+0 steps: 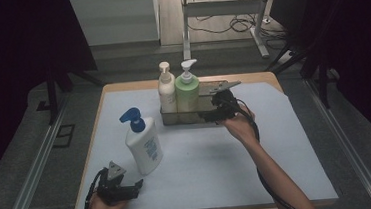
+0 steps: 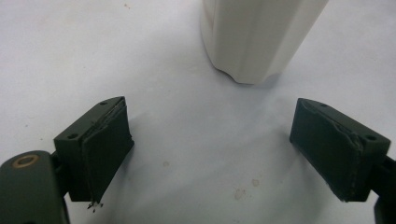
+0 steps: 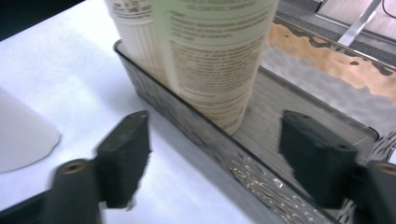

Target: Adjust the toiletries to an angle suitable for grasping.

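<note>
**Inspector:** Tray (image 1: 205,114) status?

**Assistant:** Metal tray sits at the far middle of the white mat (image 1: 203,163). Two pump bottles stand upright in its left end, touching: a cream bottle (image 1: 167,92) and, to its right, a green bottle (image 1: 187,92). Right end of the tray is bare.

**Inspector:** Right gripper (image 1: 220,108)?

**Assistant:** Released. Its jaws stand wide apart and straddle the tray's near wall, just beside the green bottle (image 3: 212,60); the pads grip nothing.

**Inspector:** Left gripper (image 1: 130,190)?

**Assistant:** Also released, jaws spread over bare mat at the near left edge. A white bottle (image 1: 143,145) with a blue pump stands just beyond it, apart from the pads; its base (image 2: 254,39) shows ahead of the jaws.
</note>
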Demonstrator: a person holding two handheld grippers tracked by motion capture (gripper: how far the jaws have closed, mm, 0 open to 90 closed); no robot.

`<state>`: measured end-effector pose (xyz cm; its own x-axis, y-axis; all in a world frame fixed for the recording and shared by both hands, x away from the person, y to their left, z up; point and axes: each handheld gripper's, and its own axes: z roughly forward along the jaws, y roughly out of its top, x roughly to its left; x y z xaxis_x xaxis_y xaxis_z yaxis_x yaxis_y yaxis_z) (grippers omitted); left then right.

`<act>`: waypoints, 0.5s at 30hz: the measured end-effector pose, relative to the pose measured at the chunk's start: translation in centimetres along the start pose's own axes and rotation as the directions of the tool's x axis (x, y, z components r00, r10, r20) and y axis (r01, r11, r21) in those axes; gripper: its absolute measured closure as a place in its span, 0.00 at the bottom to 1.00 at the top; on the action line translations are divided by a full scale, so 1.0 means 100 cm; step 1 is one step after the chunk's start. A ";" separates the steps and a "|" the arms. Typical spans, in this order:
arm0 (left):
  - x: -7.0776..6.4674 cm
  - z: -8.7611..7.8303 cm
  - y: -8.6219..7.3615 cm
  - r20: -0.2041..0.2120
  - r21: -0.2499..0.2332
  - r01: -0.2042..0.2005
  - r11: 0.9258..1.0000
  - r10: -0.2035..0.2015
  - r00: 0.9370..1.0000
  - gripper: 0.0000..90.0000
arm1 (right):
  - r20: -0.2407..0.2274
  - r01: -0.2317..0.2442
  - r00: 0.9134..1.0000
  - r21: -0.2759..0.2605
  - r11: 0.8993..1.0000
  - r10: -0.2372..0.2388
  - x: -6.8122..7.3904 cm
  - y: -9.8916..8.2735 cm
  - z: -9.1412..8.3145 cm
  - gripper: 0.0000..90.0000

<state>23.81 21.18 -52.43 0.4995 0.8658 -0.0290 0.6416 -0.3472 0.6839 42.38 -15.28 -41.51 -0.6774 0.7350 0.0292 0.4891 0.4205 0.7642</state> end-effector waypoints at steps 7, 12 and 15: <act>0.000 0.000 0.000 0.000 0.000 0.000 1.000 0.000 1.000 0.14 | 0.019 0.053 0.998 -0.010 0.999 -0.053 0.007 -0.006 -0.009 0.09; 0.000 0.000 0.000 0.000 0.000 -0.001 1.000 0.001 1.000 0.13 | -0.007 0.079 0.997 -0.025 0.997 -0.080 0.011 -0.011 -0.016 0.00; 0.000 0.000 0.000 -0.001 0.000 -0.001 1.000 0.001 1.000 0.13 | -0.006 0.085 0.996 -0.029 0.996 -0.086 0.014 -0.014 -0.020 0.00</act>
<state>23.80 21.17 -52.43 0.4996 0.8658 -0.0281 0.6411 -0.3477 0.6842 39.65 -15.96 -41.23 -0.7202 0.6930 -0.0322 0.4134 0.4660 0.7822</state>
